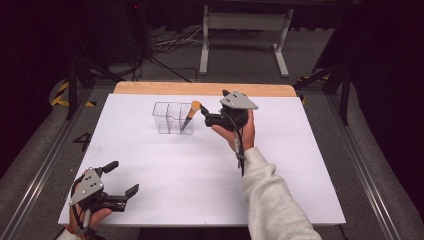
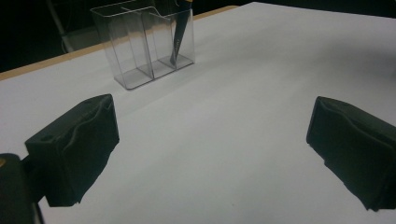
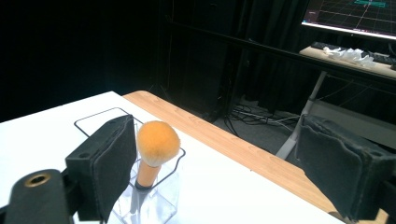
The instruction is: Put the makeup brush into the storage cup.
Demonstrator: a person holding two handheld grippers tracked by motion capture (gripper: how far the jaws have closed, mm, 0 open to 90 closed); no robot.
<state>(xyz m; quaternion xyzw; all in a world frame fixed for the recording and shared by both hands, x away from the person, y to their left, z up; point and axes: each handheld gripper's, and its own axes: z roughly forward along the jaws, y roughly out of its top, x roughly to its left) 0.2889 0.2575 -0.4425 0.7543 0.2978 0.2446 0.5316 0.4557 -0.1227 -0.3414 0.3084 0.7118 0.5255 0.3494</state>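
Looks like the brush (image 1: 190, 114) is already in: it's leaning in the right-hand compartment of the clear organizer (image 1: 167, 119), orange bristle head (image 3: 158, 143) sticking up over the rim, handle tip down at the bottom. The right gripper (image 1: 205, 113) sits just beside the brush head with its jaws spread wide and nothing between them, so I'd say the drop is done and what's left is basically backing the hand off. The left gripper (image 1: 123, 179) is parked at the near left corner of the white desk (image 1: 280, 165), jaws wide open too, holding nothing (well apart from everything). Nothing else sits on the desk; the brush head beside the right jaws is the only thing to bump.
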